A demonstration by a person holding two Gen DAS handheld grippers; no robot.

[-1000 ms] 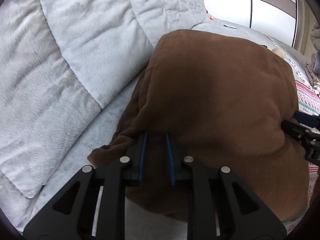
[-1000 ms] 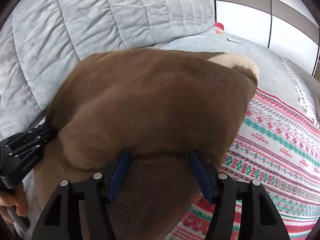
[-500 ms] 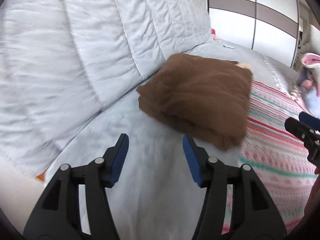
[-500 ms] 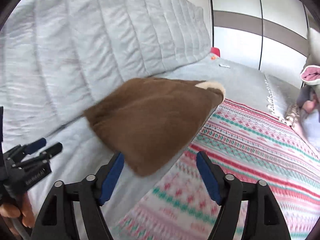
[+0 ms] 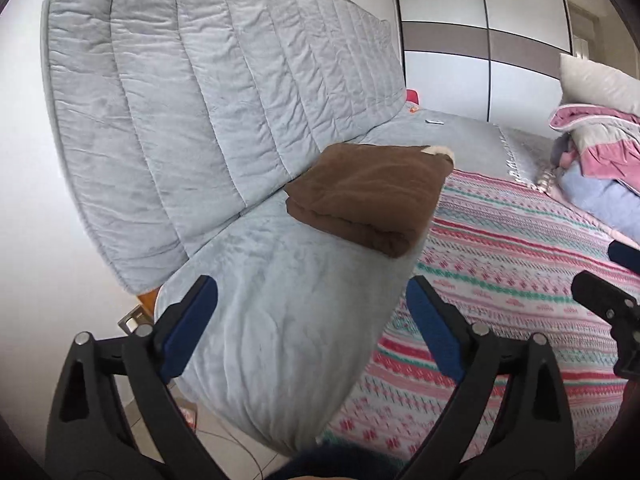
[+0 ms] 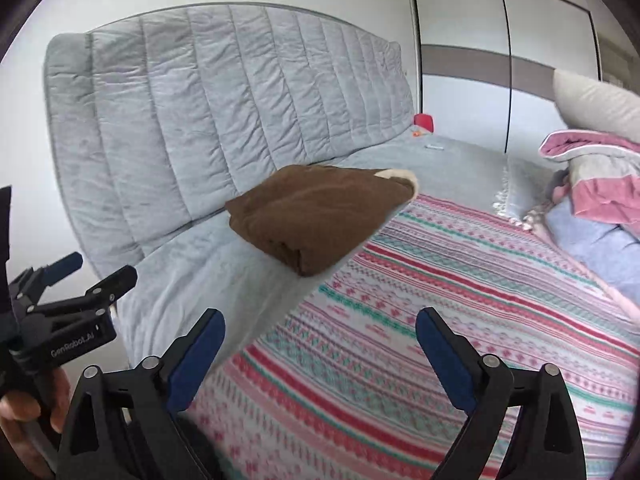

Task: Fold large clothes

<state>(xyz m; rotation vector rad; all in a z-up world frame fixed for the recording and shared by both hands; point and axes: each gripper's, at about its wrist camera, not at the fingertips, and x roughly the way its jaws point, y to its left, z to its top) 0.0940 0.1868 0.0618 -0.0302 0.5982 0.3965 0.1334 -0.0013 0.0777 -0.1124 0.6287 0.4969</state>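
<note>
A folded brown garment (image 5: 368, 192) with a cream lining at its far corner lies on the grey bed cover, partly over the striped blanket; it also shows in the right wrist view (image 6: 316, 212). My left gripper (image 5: 312, 308) is open and empty, well back from the garment. My right gripper (image 6: 320, 340) is open and empty, above the striped blanket. The right gripper's tips show at the left wrist view's right edge (image 5: 608, 292); the left gripper shows in the right wrist view (image 6: 68, 284).
A grey quilted headboard (image 5: 224, 108) stands behind the bed. A striped pink, white and green blanket (image 6: 460, 304) covers the bed's right part. A pile of pink, grey and blue clothes (image 6: 596, 184) lies at far right. A wardrobe (image 5: 480, 36) stands behind.
Both grippers let go of the brown garment, opened wide and pulled back from it. The garment now lies folded on the bed, farther away in both views.
</note>
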